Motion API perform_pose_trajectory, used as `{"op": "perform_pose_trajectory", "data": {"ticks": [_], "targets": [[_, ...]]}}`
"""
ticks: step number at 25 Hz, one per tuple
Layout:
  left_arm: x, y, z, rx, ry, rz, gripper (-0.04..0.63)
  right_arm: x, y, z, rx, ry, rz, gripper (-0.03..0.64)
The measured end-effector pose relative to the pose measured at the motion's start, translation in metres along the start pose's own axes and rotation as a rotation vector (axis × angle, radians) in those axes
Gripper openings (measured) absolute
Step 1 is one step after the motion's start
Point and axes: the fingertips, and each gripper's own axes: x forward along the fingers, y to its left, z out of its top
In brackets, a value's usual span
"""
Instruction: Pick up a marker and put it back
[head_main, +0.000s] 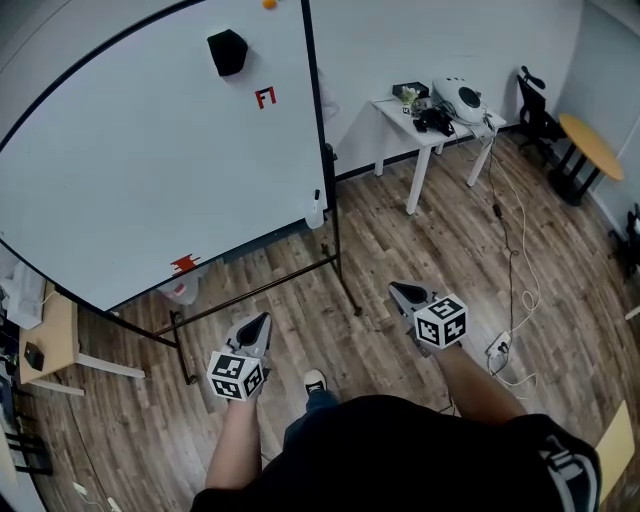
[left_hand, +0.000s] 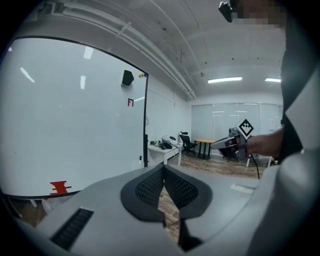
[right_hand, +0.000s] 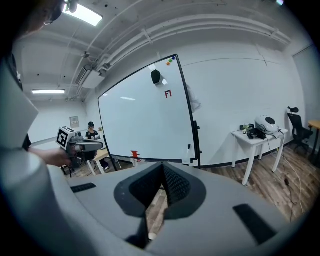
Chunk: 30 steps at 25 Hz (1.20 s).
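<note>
A white marker with a dark cap stands upright at the lower right corner of the whiteboard, beside the stand's post. The same marker shows small in the right gripper view and in the left gripper view. My left gripper and right gripper are held low over the wooden floor, well short of the board. Both are shut with nothing between the jaws. Each gripper sees the other: the right one, the left one.
A black eraser and red marks are on the board. The stand's legs spread over the floor ahead. A white table with gear stands at back right, cables trail on the floor, and a wooden desk is on the left.
</note>
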Motion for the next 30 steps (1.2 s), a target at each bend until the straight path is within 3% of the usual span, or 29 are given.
{"op": "perform_pose_trajectory", "data": {"ticks": [17, 30], "targets": [[0.084, 0.139, 0.016, -0.007, 0.006, -0.079, 0.011, 0.129, -0.029, 0.045, 0.044, 0.016, -0.069, -0.005], [0.132, 0.222, 0.032, 0.048, 0.009, -0.153, 0.011, 0.2, -0.046, 0.088, 0.036, -0.027, -0.182, -0.005]]}}
